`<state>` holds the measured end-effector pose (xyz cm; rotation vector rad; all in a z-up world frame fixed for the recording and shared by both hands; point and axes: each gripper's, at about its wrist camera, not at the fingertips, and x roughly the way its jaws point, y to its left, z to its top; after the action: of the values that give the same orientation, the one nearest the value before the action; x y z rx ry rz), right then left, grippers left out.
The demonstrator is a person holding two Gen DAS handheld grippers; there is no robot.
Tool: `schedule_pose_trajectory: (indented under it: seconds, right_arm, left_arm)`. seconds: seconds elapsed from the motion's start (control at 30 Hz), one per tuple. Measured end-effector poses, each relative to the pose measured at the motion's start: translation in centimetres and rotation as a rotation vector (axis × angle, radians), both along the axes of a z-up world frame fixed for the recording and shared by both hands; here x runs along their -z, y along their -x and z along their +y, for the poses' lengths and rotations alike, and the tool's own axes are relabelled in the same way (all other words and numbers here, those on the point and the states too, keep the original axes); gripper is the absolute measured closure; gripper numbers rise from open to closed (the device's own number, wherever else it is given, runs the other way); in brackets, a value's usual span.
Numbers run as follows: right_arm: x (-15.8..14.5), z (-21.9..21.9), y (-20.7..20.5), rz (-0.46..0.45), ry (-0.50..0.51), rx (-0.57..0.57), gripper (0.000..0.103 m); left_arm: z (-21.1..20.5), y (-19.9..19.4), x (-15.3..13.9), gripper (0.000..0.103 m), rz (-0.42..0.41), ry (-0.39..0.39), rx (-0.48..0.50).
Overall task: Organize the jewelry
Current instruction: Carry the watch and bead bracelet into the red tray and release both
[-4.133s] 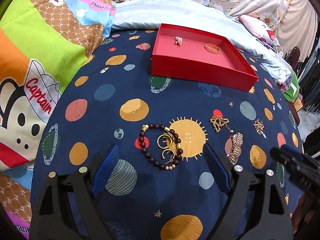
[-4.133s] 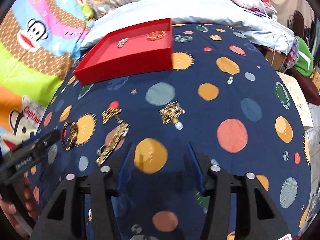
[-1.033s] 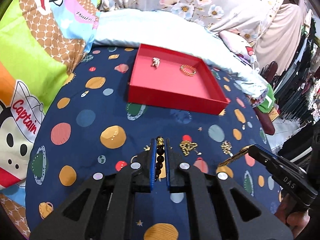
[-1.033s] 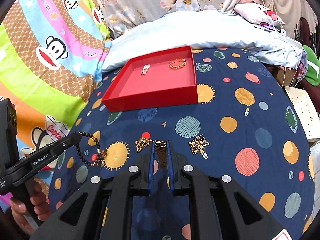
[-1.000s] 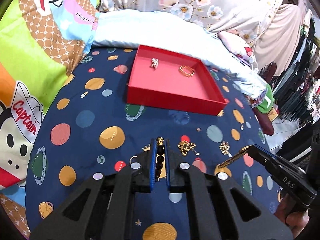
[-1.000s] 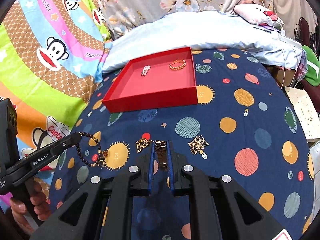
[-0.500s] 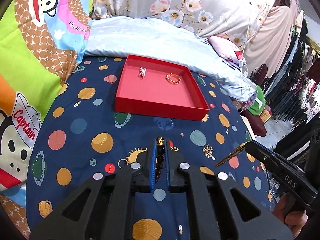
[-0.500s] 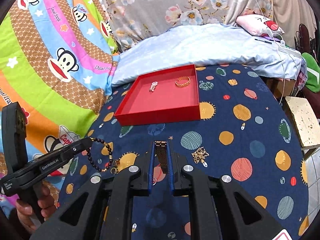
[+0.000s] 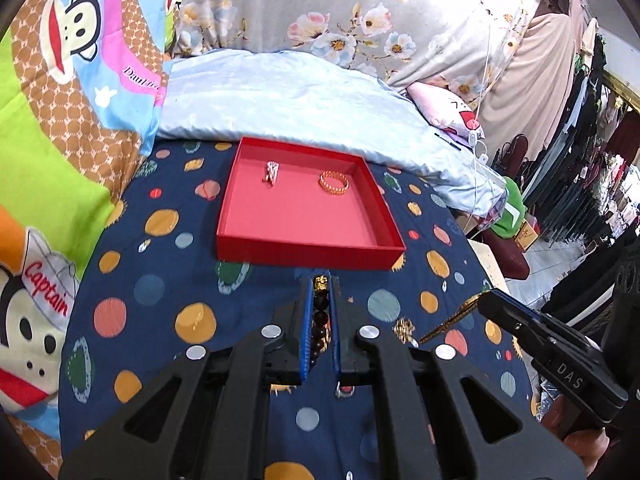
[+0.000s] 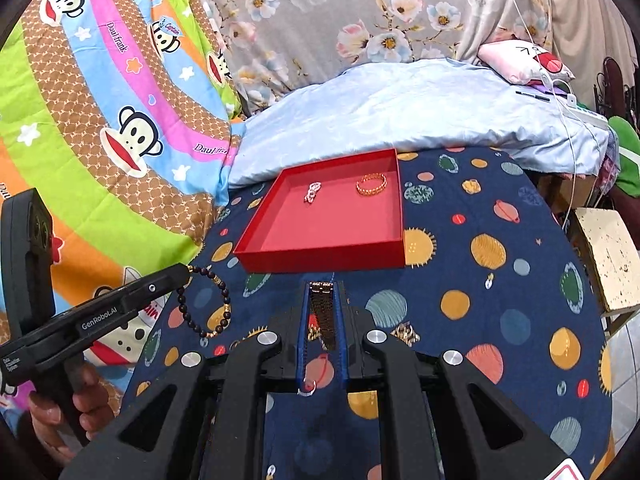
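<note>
Red tray [image 9: 308, 256]: sits on the navy planet-print bedspread [image 9: 160, 292], in front of the pale blue pillow [image 9: 280, 100]; it is my landmark for the rest.
Inside the tray: a gold ring bracelet [image 9: 334, 182] near the far right corner, a small silvery piece [image 9: 271, 172] near the far left.
Left gripper [image 9: 320, 292]: held above the bedspread just short of the tray's near wall, jaws clenched on a dark beaded bracelet [image 10: 208, 304] with gold beads; from the right wrist view the loop hangs free below the tips, off the tray's near left corner.
Right gripper [image 10: 323, 292]: also just short of the tray's near wall, jaws clamped on a gold link bracelet [image 10: 324, 312], which runs back between the blue pads.
Still on the bedspread: a gold tangle of chain [image 10: 406, 334], nearer than the tray and to the right of the right gripper.
Person: a hand [image 10: 68, 408] grips the left gripper's handle.
</note>
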<state>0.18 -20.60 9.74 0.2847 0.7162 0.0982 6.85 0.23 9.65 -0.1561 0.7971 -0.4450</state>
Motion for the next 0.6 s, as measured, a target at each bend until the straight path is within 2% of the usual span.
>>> schedule_pose_trajectory:
  seconds: [0.17,0.33,0.6]
  right_arm:
    - [-0.9,-0.5,-2.7,-0.022,0.007,-0.010,0.092]
    - [-1.9,-1.5,-7.1,-0.050,0.019,0.001,0.092]
    - [-0.1,-3.0,-15.4,0.002,0.017,0.015,0.092]
  left_arm:
    - [-1.1,-2.7,-0.8,0.096,-0.030,-0.002,0.010]
    - [-2.1,-6.7,-1.4,0.096,-0.051,0.007,0.007]
    - [-3.9,-14.6,0.3,0.096,-0.055,-0.038,-0.035]
